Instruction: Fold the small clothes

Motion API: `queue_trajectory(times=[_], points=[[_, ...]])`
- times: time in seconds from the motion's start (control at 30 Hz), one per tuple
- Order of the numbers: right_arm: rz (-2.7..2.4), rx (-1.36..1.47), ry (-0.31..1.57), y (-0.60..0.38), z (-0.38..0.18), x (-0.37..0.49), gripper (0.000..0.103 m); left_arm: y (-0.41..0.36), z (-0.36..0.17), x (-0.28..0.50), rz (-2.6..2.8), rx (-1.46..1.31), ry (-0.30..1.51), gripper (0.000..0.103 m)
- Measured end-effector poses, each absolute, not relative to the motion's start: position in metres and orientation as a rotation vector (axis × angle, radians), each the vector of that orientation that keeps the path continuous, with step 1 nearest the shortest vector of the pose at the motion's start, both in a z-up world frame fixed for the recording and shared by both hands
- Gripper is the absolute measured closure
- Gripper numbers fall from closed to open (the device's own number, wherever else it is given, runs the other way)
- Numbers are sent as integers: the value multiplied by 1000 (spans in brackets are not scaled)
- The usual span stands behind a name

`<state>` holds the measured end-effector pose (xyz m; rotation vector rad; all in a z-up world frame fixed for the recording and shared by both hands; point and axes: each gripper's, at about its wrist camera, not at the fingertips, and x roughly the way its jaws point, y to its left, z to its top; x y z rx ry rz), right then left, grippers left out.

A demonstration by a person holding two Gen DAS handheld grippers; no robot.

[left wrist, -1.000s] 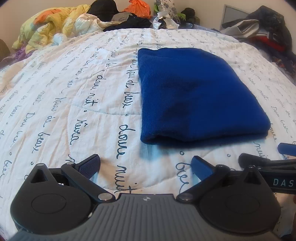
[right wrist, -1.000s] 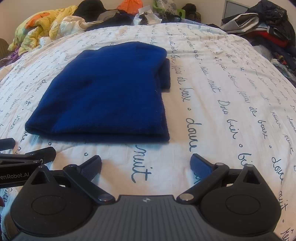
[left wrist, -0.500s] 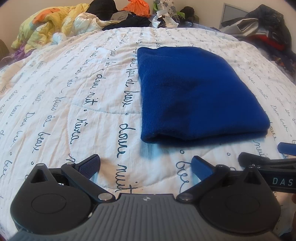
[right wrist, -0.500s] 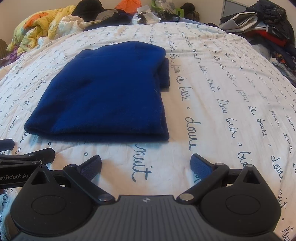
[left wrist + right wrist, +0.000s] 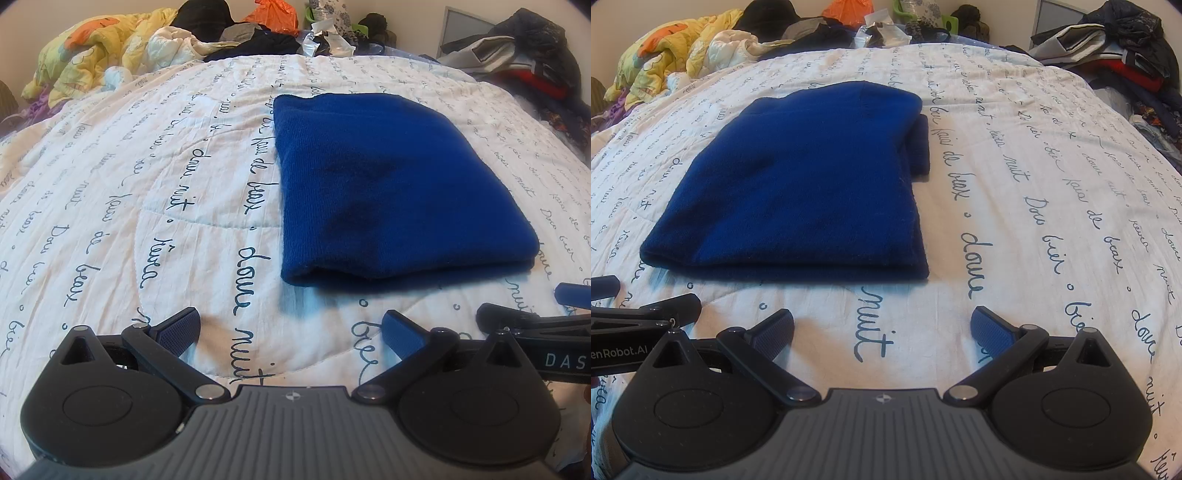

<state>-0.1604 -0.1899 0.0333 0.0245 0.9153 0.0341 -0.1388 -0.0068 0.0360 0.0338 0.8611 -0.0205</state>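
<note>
A folded blue garment point(image 5: 798, 184) lay on the bed point(image 5: 1034, 206), just beyond the left gripper point(image 5: 291, 330) and right gripper point(image 5: 882, 328), jaws apart and empty; the next fold likely needed both near corners pinched evenly.

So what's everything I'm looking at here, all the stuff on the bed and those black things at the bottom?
garment: one, deep blue, folded flat on the middle of the quilt, a smaller layer sticking out at its far right edge.
quilt: one, white with dark blue handwriting print, covering the bed.
blanket: one, yellow with orange patches, bunched at the far left corner.
bag: one, orange, among dark clothes along the far edge.
clothes pile: one heap, black, grey and red, far right corner.
left gripper: one, black with blue pads, open, empty, short of the garment's near edge.
right gripper: one, black with blue pads, open, empty, beside the left one.
</note>
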Motion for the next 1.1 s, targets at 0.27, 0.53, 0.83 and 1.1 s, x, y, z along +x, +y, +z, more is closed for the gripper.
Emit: queue_trajectory(times=[0.27,0.53,0.83,1.1], points=[[27,-34,907,-188,44,-161,0,-13,46,-144,-32,75,872,0],[18,-40,884,-190,57,-161,0,-14,65,-147,-33,45,828,0],[20,-49,881,-190,59,-160,0,-11,66,-144,-40,10,847,0],[21,-49,880,-190,60,-160,0,-10,67,-146,-56,-1,844,0]])
